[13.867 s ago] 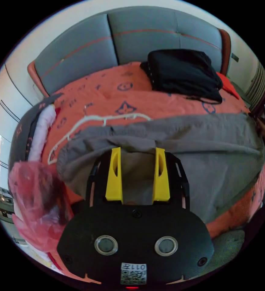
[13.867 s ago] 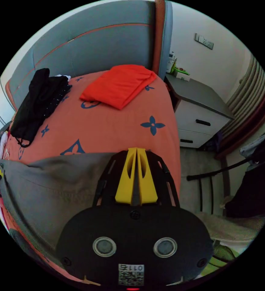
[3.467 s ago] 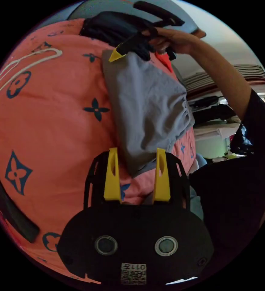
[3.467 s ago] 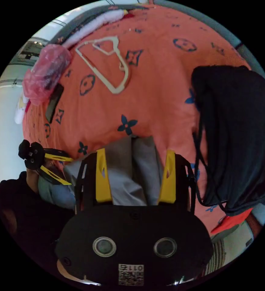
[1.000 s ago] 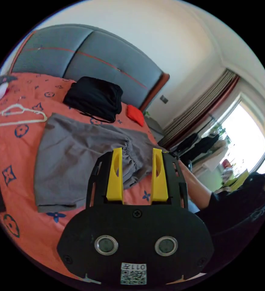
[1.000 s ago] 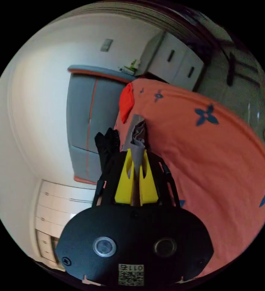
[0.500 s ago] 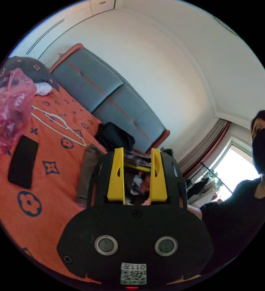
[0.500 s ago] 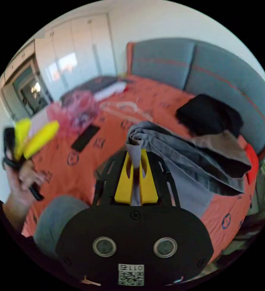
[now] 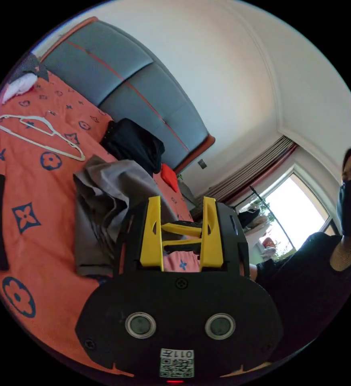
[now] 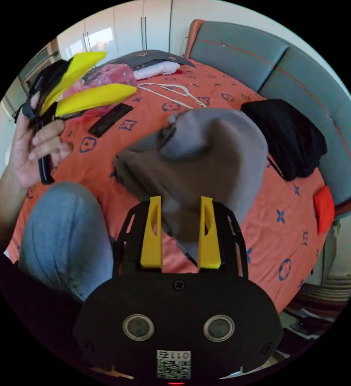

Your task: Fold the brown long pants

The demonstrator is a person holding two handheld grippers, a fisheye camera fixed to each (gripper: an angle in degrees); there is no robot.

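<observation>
Brown long pants [image 10: 207, 161] lie bunched on my orange bed [image 10: 288, 237], near the black clothes [image 10: 292, 136] by the grey headboard [image 9: 115, 76]. My right gripper [image 10: 179, 233] and left gripper [image 9: 177, 235] both gape, holding nothing.

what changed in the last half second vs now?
The right gripper has opened and let go of the brown pants, which now lie heaped on the bed. The left gripper stays open and empty. The black clothes and hanger are unmoved.
</observation>
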